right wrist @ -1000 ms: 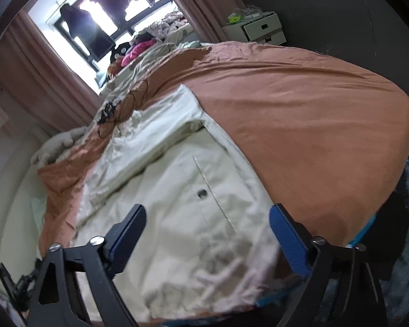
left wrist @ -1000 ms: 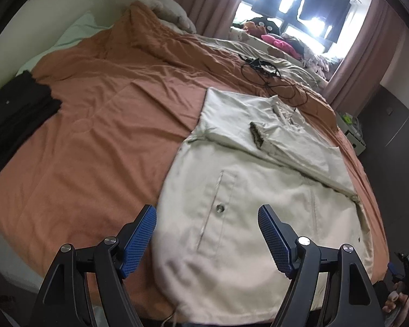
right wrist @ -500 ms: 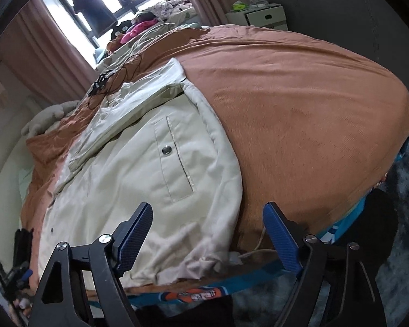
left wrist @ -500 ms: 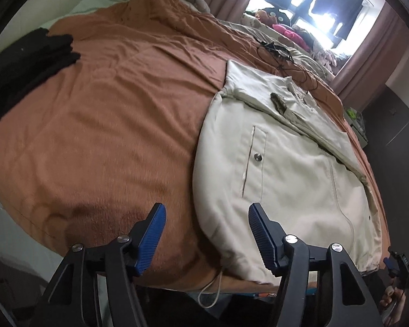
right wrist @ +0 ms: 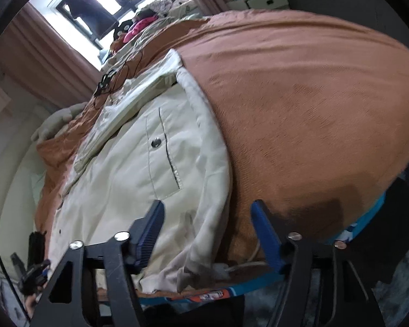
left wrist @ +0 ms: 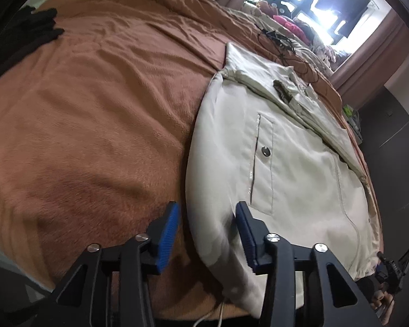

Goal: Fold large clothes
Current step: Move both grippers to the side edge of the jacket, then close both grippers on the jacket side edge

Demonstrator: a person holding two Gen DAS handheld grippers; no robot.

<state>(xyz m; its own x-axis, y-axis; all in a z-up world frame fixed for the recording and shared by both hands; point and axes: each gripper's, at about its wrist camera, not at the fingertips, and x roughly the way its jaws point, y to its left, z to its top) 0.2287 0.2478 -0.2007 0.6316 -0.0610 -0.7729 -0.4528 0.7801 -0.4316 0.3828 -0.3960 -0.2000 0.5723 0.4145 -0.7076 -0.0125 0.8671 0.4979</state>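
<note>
- My left tongs point(left wrist: 207, 226) and right tongs point(right wrist: 207, 226) straddle the jacket's point(left wrist: 300, 169) near hem corners — jaws just been closing, nothing pinched yet.
- Next, I judge: pinch both corners, lift and fold toward the collar.

Mounted on each gripper, looking forward and steeply downward, close above the bed's point(left wrist: 90, 125) near edge. Sharing the cream jacket point(left wrist: 291, 169) point(right wrist: 139, 169).
</note>
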